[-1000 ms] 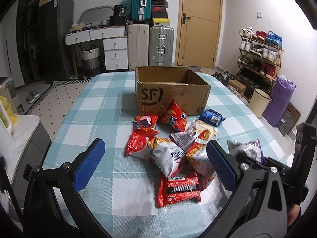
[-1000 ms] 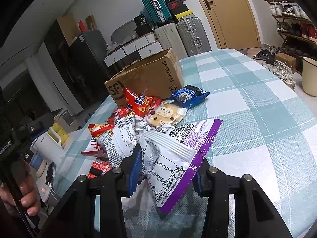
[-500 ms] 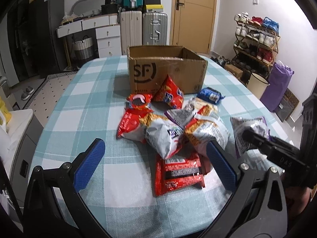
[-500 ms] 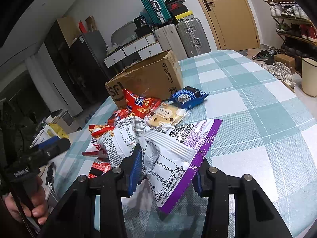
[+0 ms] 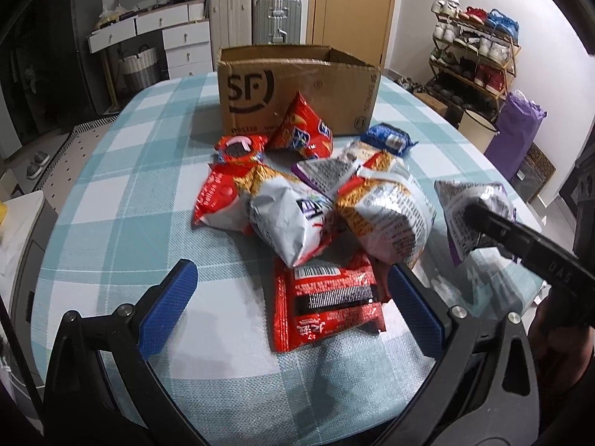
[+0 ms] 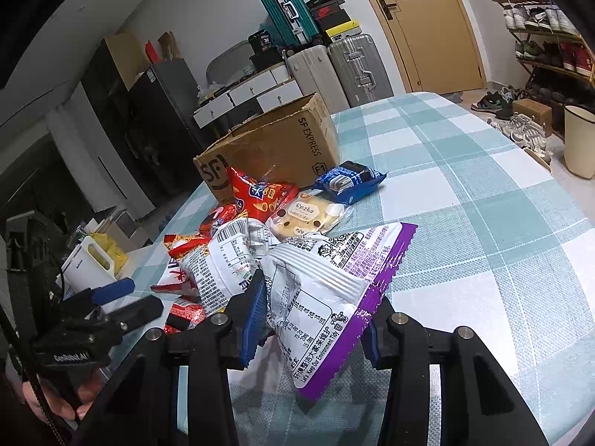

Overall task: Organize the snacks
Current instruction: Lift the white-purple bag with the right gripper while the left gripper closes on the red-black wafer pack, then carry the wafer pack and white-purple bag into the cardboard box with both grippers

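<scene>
My right gripper [image 6: 312, 319] is shut on a white and purple snack bag [image 6: 327, 290], its blue pads squeezing the bag's lower half just above the table. The same bag [image 5: 472, 208] shows at the right of the left wrist view, behind a black finger. My left gripper [image 5: 293, 301] stands open over a flat red packet [image 5: 323, 297] at the near edge of the snack pile. Behind it lie two silver and orange bags [image 5: 293, 215], red bags [image 5: 219, 197], a blue packet [image 5: 388, 139] and a cream packet [image 6: 308, 215]. An open cardboard box [image 5: 297, 85] stands behind the pile.
The table wears a teal checked cloth [image 5: 122, 186]. Its right half [image 6: 483, 193] holds nothing but cloth. A white appliance [image 6: 89, 264] stands off the table's left side. Suitcases [image 5: 275, 18], drawers and a shoe rack [image 5: 476, 48] line the room.
My left gripper has sunk and tipped down toward the pile, so the snacks and the red packet now loom larger between its fingers. The right gripper and its bag have stayed still.
</scene>
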`<state>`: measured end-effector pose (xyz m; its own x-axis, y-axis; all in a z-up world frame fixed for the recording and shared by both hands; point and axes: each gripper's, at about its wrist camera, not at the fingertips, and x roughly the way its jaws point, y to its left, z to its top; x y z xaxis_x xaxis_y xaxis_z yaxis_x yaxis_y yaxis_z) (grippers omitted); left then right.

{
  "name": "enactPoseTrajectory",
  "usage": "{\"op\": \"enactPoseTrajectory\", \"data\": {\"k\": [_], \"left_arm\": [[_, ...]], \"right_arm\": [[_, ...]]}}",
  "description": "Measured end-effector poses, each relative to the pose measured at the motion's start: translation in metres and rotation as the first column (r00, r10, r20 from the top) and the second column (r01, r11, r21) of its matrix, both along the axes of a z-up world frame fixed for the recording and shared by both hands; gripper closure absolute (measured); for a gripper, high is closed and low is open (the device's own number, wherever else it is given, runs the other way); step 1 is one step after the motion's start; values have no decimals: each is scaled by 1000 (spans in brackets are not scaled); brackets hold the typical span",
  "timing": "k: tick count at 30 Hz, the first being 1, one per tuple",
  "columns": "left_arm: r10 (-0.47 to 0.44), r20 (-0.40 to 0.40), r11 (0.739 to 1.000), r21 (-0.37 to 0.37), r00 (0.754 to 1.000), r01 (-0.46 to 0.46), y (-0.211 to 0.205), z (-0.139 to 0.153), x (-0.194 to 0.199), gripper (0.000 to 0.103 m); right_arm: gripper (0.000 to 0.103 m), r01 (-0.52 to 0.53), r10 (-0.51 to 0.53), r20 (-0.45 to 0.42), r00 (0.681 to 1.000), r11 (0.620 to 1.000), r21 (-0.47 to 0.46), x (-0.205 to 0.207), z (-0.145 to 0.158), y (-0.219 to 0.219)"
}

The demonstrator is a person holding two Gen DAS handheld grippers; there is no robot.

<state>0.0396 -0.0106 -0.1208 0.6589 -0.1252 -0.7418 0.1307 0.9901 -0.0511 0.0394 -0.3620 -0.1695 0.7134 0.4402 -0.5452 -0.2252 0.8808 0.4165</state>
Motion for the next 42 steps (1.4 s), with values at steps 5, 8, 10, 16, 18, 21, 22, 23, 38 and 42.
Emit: {"op": "enactPoseTrajectory", "data": {"k": [5,8,10,16,18,21,22,23,38,42], "left_arm": [[-13,-29,1000,5,999,13,-6,-11,7,1],[-18,-42,1000,5,999,18,-9,-16,10,1],[-20,-49,1000,7,999,21,-11,-18,12,1],[-32,-74,999,18,997,33,-17,-29,17,1],[-32,-82,999,18,996,33,-18,-32,19,1],[-38,-89,999,11,995,39,-19,-36,22,5],[-45,-94,999,5,995,46,-20,-37,23,6],[-47,-100,999,0,994,47,-20,-38,23,8],[-77,-78,990,-125,994,66,-4,-38,26,58],[-88,-75,986,-149,993,76,0,-37,27,59]], "right_arm": [[59,1,-1,-1,1000,1000,-2,-1,-1,-1],[59,5,-5,-3,1000,1000,-1,-1,-1,-2],[59,6,-6,-4,1000,1000,0,0,-2,-2],[59,7,-7,-5,1000,1000,0,0,-4,-3],[59,8,-8,-4,1000,1000,1,0,-4,-3],[59,10,-10,-5,1000,1000,3,0,-5,-4],[59,9,-9,-5,1000,1000,4,0,-5,-4],[59,9,-9,-4,1000,1000,4,0,-5,-4],[59,11,-11,-8,1000,1000,15,-2,-6,-3],[59,13,-13,2,1000,1000,10,-2,-6,-2]]}}
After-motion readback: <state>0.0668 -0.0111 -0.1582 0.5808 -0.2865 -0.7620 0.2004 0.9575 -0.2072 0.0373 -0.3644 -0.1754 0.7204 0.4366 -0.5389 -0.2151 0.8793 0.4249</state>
